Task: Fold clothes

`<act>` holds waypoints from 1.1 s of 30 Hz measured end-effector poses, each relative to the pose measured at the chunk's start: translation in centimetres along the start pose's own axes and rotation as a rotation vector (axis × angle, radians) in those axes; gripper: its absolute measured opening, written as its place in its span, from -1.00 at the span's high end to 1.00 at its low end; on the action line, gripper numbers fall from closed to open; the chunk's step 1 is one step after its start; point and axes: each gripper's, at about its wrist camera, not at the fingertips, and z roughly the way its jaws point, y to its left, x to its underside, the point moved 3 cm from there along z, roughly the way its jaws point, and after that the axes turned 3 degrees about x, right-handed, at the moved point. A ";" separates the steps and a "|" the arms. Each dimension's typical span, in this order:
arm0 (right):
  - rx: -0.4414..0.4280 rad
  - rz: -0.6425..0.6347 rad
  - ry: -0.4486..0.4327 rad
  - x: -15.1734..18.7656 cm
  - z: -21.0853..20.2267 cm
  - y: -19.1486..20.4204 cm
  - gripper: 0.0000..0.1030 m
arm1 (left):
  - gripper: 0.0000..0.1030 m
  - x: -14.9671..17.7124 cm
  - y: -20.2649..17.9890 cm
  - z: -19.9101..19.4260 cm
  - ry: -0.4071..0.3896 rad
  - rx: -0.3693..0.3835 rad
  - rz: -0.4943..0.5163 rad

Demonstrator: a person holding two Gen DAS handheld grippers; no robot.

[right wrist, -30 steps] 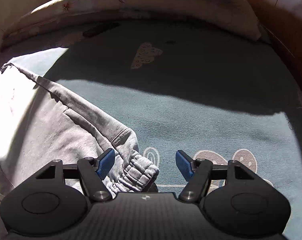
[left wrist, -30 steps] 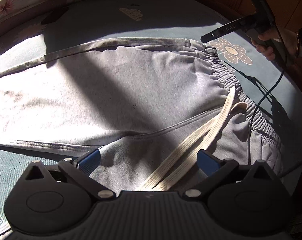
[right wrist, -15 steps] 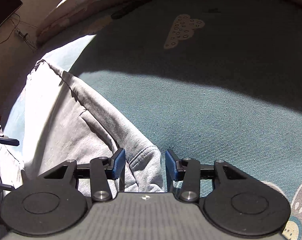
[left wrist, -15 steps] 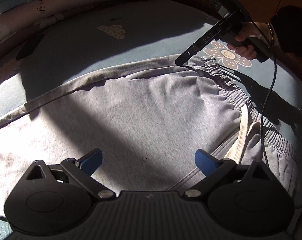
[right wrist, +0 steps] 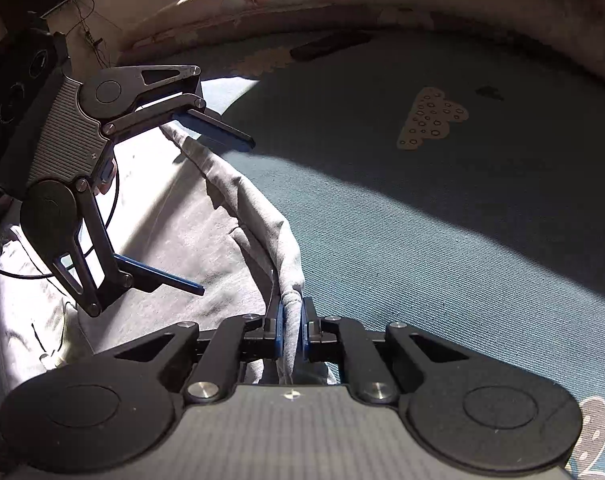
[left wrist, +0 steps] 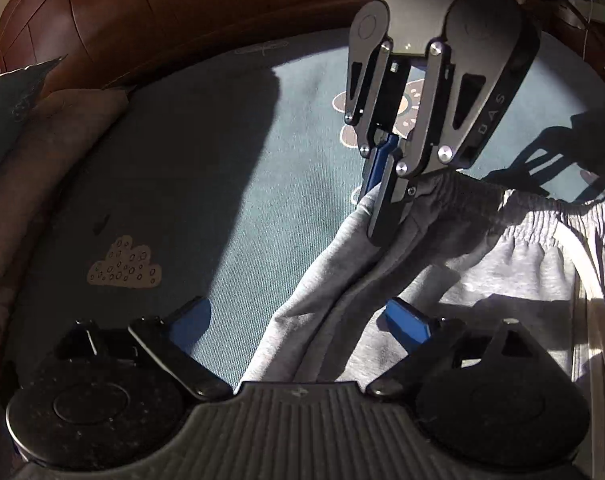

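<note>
Garment: grey sweatpants (left wrist: 514,264) lie on the teal printed bedsheet (left wrist: 238,184), elastic waistband toward the right hand-held gripper, side edge raised into a ridge.
Right hand-held gripper (right wrist: 291,330): fingers closed narrowly, pinching the bunched corner of the sweatpants at the waistband end.
Left hand-held gripper (left wrist: 298,320): fingers spread wide, straddling the raised fabric edge, one blue pad over the bedsheet, the other over the cloth; nothing gripped.
Surroundings: pillows (right wrist: 342,4) along the far edge of the bed.
</note>
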 end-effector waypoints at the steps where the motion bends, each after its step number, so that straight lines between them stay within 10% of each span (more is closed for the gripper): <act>1: 0.003 -0.028 -0.002 0.0 -0.4 0.6 0.81 | -0.56 -0.3 -0.2 0.6 0.023 0.034 0.065; 8: 0.018 -0.196 0.008 0.4 -2.2 4.3 0.82 | 0.70 -0.8 -2.0 1.4 0.111 0.188 0.293; 11: 0.031 -0.228 0.020 0.9 -2.2 5.0 0.81 | 0.88 -0.5 -3.0 0.7 0.092 0.170 0.315; 15: 0.091 -0.274 0.015 1.1 -2.3 5.5 0.54 | 0.88 -0.3 -3.3 0.0 0.068 0.151 0.274; 19: 0.128 -0.318 0.004 0.6 -1.9 6.2 -0.15 | 0.88 -0.4 -3.1 -0.2 0.061 0.135 0.228; 24: 0.259 -0.517 0.073 0.9 2.0 7.9 -0.12 | 0.87 -0.4 -3.3 -0.6 0.054 0.122 0.208; 26: 0.288 -0.563 0.094 1.0 2.9 8.3 0.80 | 0.69 -0.1 -3.5 -0.7 0.059 0.099 0.217; 33: 0.282 -0.562 0.090 1.2 1.8 9.3 0.81 | 0.23 2.1 -3.0 -1.7 0.090 0.053 0.238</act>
